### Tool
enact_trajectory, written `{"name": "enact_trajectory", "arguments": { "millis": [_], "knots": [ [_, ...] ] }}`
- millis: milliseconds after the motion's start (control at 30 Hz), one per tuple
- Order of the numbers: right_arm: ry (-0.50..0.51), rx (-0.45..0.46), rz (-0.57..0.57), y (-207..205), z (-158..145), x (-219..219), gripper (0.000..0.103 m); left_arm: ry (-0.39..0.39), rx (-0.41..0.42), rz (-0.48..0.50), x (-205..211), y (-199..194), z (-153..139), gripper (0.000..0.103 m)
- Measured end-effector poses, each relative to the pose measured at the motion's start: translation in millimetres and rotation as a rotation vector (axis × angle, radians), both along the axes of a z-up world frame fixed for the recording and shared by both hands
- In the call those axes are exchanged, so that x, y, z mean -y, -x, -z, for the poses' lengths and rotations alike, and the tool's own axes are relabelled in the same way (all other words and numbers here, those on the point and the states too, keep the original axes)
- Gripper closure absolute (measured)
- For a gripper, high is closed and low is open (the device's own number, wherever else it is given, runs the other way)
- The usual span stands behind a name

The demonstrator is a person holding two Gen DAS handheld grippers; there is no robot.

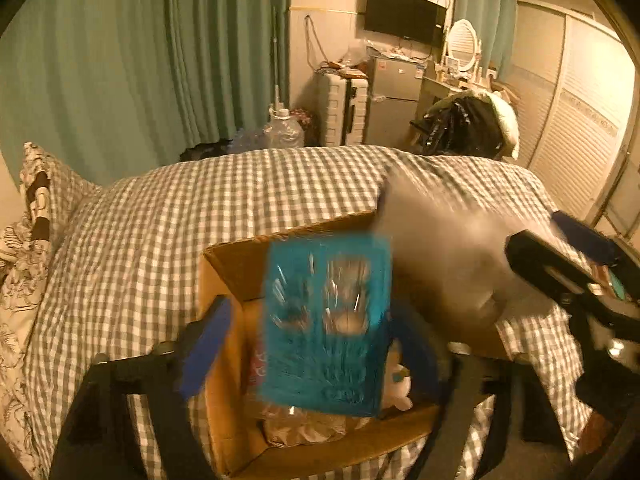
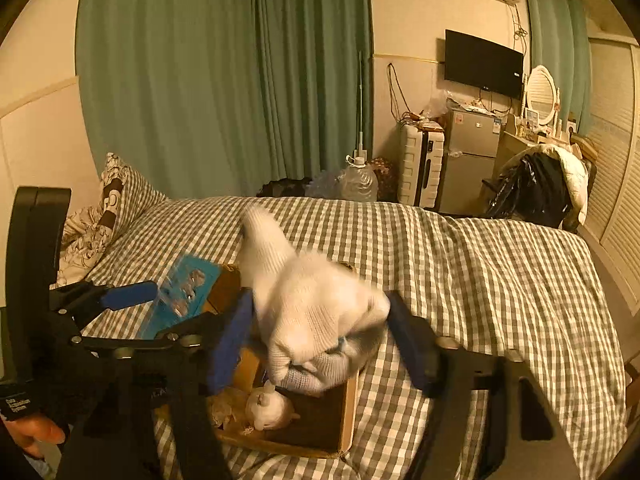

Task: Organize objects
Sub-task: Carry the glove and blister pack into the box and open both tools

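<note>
An open cardboard box [image 1: 224, 280] [image 2: 348, 412] sits on the checked bed. A blue blister pack [image 1: 326, 328], blurred by motion, hangs between the fingers of my left gripper [image 1: 308, 344], which are spread wide and do not touch it; it also shows in the right wrist view [image 2: 180, 300]. A white knitted garment [image 2: 316, 312] [image 1: 440, 248], blurred, drops into the box between the spread fingers of my right gripper [image 2: 320, 344]. A small white plush toy [image 2: 266, 408] [image 1: 398, 392] lies in the box.
The grey-and-white checked duvet [image 2: 480, 260] covers the bed. Patterned pillows [image 2: 104, 208] lie at the left. Beyond the bed stand a water jug [image 2: 358, 182], a white suitcase [image 2: 420, 168], a small fridge [image 2: 470, 156] and a chair with clothes [image 2: 536, 184].
</note>
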State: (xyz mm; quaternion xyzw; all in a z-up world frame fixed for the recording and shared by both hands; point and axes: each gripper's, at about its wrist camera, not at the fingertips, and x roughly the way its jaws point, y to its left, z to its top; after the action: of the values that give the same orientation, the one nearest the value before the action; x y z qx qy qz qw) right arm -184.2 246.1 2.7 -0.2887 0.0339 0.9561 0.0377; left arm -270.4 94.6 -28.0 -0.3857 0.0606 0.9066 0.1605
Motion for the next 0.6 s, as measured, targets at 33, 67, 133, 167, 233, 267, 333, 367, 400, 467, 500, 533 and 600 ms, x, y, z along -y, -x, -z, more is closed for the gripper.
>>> {"name": "enact_trajectory", "arguments": {
  "millis": [33, 67, 133, 167, 233, 267, 333, 367, 400, 467, 500, 533, 600],
  "knots": [
    [-0.006, -0.005, 0.002, -2.5, -2.1, -0.8, 0.028, 0.004, -0.012, -0.009, 1.2, -2.2, -0.5, 0.008],
    [-0.016, -0.011, 0.006, -6.4, -5.5, -2.0, 0.026, 0.005, -0.019, -0.013, 3.6, -3.5, -0.9, 0.008],
    [-0.032, -0.02, 0.016, -13.7, -12.3, -2.7, 0.024, 0.008, -0.014, -0.021, 8.3, -7.4, -2.3, 0.008],
    [-0.037, -0.023, 0.016, -19.5, -16.6, -3.5, 0.023, 0.011, -0.009, -0.029, 10.9, -9.3, -4.0, 0.008],
    [-0.047, -0.027, 0.016, -30.6, -24.0, -2.4, 0.022, 0.011, -0.017, -0.041, 18.4, -18.5, -10.3, 0.008],
    [-0.053, -0.027, 0.016, -35.6, -27.6, -1.7, 0.021, 0.012, -0.025, -0.047, 22.4, -23.4, -13.2, 0.008],
    [-0.066, -0.025, 0.013, -45.0, -32.9, 0.7, 0.019, 0.019, -0.045, -0.065, 30.7, -37.6, -23.5, 0.008],
    [-0.077, -0.022, 0.011, -51.3, -36.0, 2.3, 0.019, 0.021, -0.05, -0.069, 33.1, -41.4, -26.4, 0.008],
    [-0.09, -0.021, 0.009, -59.5, -38.9, 5.4, 0.019, 0.023, -0.058, -0.077, 36.6, -48.6, -30.3, 0.008],
    [-0.107, -0.02, 0.01, -74.7, -44.2, 10.0, 0.018, 0.023, -0.069, -0.093, 45.5, -62.6, -35.7, 0.008],
    [-0.11, -0.018, 0.009, -81.8, -45.8, 11.8, 0.018, 0.022, -0.07, -0.097, 49.7, -70.9, -37.7, 0.008],
    [-0.111, -0.017, 0.008, -86.1, -46.8, 14.1, 0.018, 0.02, -0.073, -0.103, 54.2, -80.0, -39.1, 0.008],
    [-0.106, -0.013, 0.013, -100.9, -47.7, 16.7, 0.018, 0.021, -0.085, -0.106, 61.2, -95.0, -39.8, 0.008]
  ]
}}
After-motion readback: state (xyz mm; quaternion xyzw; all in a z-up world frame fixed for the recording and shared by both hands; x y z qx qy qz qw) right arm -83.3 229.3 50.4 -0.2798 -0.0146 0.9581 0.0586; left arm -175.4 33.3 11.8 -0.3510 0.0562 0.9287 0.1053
